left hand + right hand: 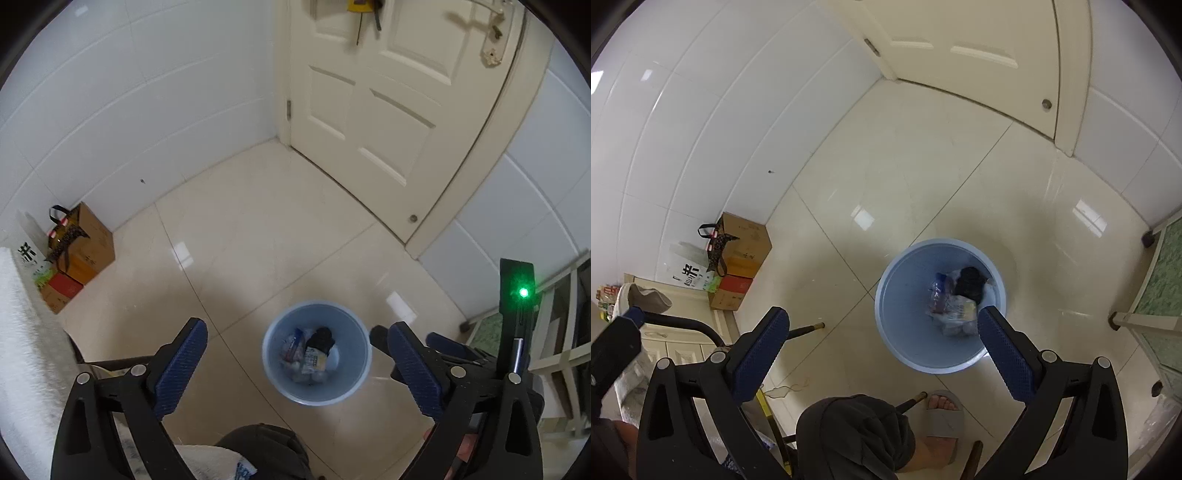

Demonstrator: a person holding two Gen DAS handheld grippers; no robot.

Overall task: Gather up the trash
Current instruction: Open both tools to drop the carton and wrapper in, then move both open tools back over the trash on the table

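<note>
Left claw: jaws spread wide with nothing between the blue pads, pointing steeply down at the floor, low in the frame of its own view.
Right claw: also wide open and empty, its right-hand pad overlapping the bin's near rim in its own view; it shows too at the right edge of the left view, with a green light lit on it.
Bin: pale blue round bin standing upright on the floor, centre right of the right view, lower middle of the left view.
Trash: already inside the bin, a heap of crumpled wrappers and clear plastic with one black item on top, lying against the far right side.
Floor: glossy cream tiles, bare around the bin.
Cardboard boxes: stacked against the white tiled wall at left, a handled bag leaning on them.
Door: cream panelled, upper right of the left view.
Person: a dark-trousered knee and a foot in a grey slipper at the bottom edge.
</note>
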